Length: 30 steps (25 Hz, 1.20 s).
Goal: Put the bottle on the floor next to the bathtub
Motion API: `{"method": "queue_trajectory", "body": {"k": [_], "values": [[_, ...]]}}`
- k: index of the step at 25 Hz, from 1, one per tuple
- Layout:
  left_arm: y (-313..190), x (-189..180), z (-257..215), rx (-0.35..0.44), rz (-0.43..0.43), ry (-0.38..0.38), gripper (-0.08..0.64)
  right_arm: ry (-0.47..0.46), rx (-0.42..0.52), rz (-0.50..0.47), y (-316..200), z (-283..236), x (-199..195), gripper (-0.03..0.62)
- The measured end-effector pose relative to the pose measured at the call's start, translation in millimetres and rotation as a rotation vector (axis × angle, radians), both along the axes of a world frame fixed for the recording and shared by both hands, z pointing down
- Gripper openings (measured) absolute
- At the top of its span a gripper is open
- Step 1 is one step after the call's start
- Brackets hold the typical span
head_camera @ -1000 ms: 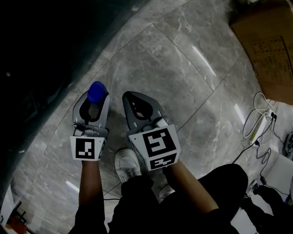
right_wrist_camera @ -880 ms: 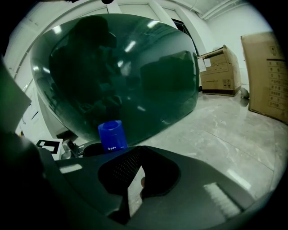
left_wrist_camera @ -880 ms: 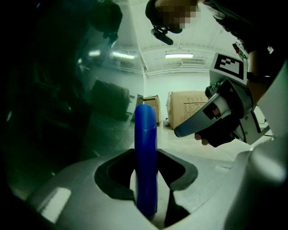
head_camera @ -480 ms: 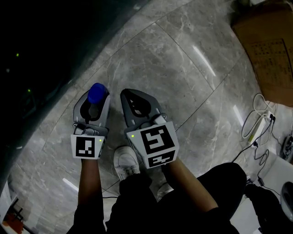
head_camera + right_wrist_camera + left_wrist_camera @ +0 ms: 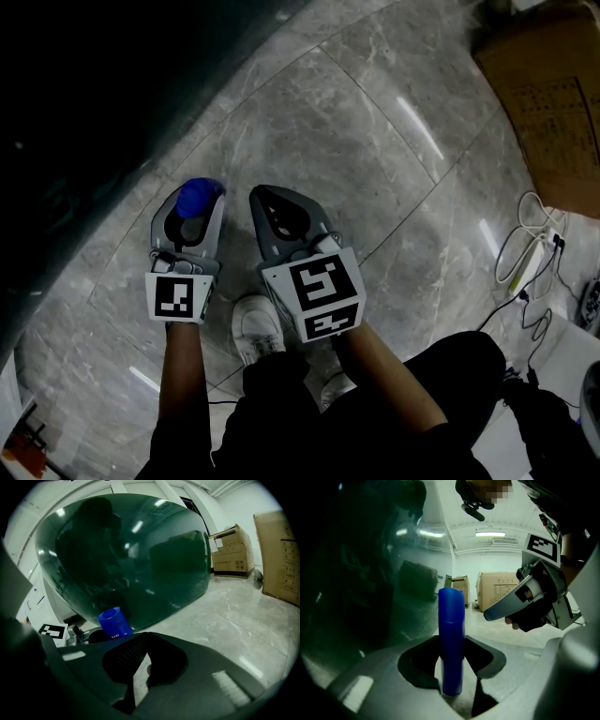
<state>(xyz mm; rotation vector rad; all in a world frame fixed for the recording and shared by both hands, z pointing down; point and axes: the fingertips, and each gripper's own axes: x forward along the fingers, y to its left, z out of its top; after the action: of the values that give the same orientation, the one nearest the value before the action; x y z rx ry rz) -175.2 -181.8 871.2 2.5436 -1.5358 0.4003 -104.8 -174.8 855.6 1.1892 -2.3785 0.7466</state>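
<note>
A blue bottle [image 5: 196,196] stands upright between the jaws of my left gripper [image 5: 194,201], which is shut on it. In the left gripper view the bottle [image 5: 451,634] rises tall from the jaws of my left gripper [image 5: 451,677], above grey floor. The dark bathtub [image 5: 103,84] curves along the upper left, close beside the bottle. My right gripper [image 5: 271,202] hangs just right of the left one, shut and empty. From the right gripper view, the bottle's cap [image 5: 115,622] shows against the tub's glossy dark-green wall [image 5: 122,550], beyond my right gripper [image 5: 144,641].
Grey marble floor tiles [image 5: 375,169] spread to the right of the tub. Cardboard boxes [image 5: 553,103] sit at the far right, with white cables [image 5: 530,248] below them. A white shoe [image 5: 255,333] of the person stands just behind the grippers.
The left gripper and bottle have shifted very slightly nearer in the head view. The right gripper has barely moved.
</note>
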Motion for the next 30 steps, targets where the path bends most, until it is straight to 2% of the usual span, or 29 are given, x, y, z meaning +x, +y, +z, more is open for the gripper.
{"method": "queue_trajectory", "body": {"k": [5,13,18,23,30], "values": [[1.3,-3.7,0.4,-0.021,-0.012,-0.004,0.167,0.011,0.008,-0.003,4.4,0.0,3.3,0.026],[3.8,-2.9,-0.8,-0.020,-0.004,0.006,0.238,0.012,0.019,-0.006,6.9,-4.4,4.0,0.025],[8.8,-3.7,-5.2,-0.023,-0.013,-0.010,0.239,0.011,0.032,-0.007,11.3,-9.5,7.5,0.026],[16.6,1.8,-18.7,0.026,0.007,-0.025,0.239,0.009,0.047,0.004,16.9,-16.4,14.7,0.026],[23.8,-1.1,-43.1,0.037,-0.012,-0.059,0.239,-0.032,0.065,0.024,20.9,-37.1,17.7,0.026]]}}
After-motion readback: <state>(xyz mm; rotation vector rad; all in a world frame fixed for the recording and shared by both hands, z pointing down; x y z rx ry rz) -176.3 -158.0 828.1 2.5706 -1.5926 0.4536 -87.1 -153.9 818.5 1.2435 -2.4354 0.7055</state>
